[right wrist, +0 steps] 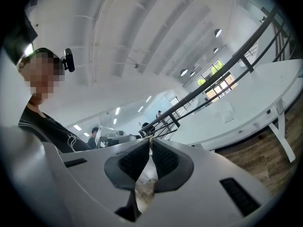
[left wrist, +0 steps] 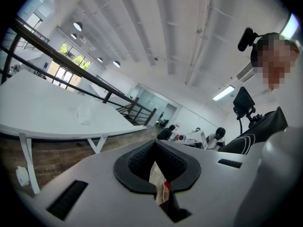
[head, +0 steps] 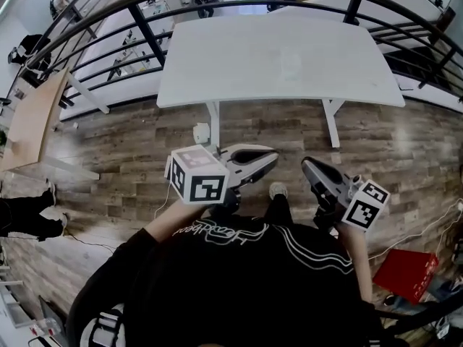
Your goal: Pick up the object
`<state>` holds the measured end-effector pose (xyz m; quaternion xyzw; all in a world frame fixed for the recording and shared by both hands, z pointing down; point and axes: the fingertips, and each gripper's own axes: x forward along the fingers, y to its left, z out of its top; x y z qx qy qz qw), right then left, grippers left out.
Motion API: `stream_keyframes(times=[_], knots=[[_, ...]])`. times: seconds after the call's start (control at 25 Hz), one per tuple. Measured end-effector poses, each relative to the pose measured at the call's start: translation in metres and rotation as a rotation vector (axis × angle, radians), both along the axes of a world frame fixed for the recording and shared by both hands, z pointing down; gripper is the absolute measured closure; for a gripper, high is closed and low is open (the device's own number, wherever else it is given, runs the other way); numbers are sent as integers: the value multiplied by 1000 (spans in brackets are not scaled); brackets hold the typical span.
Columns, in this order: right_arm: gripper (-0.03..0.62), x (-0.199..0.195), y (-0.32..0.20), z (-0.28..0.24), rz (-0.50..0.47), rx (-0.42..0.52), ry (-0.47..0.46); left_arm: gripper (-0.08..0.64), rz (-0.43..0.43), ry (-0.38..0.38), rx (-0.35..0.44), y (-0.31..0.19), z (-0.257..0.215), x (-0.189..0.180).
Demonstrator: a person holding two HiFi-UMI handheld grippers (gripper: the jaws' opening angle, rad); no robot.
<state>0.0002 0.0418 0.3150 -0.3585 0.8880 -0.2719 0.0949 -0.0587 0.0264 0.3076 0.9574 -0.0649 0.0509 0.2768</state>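
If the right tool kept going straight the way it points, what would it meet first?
Likely the black railing beyond the white table's end; the right tool aims just past the table, depth unclear.

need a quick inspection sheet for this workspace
surface: white table on a wood floor
job's things: pale translucent object lying on the table, untouched
clutter: small white box by the table leg; red flat object on the floor
grippers: left gripper and right gripper both shut, empty, short of the table
cables: white cable on the floor at right
surroundings: black railing behind the table; people beyond it
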Motion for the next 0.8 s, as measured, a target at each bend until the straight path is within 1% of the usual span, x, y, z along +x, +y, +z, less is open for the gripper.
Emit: stream_keyframes(times=[0.12,0.24,0.44,0.56,0.68,0.8], knots=[[569,22,-42,9,-37,-15,-6,554,-48,-12,-17,-42,10,18],[569,54,-99,16,-67,-39,-19,554,-92,-10,-46,-96,17,45],[569,109,-201,22,-117,-67,-19,553,-150,-35,-65,-200,24,101],[569,146,-252,26,-148,-94,-26,554,-186,-41,-71,-259,24,140],[569,177,-286,30,-179,-101,-21,554,-211,-45,-62,-296,25,172],[569,195,-312,37,-188,-95,-18,554,-229,-46,-61,-319,32,189]])
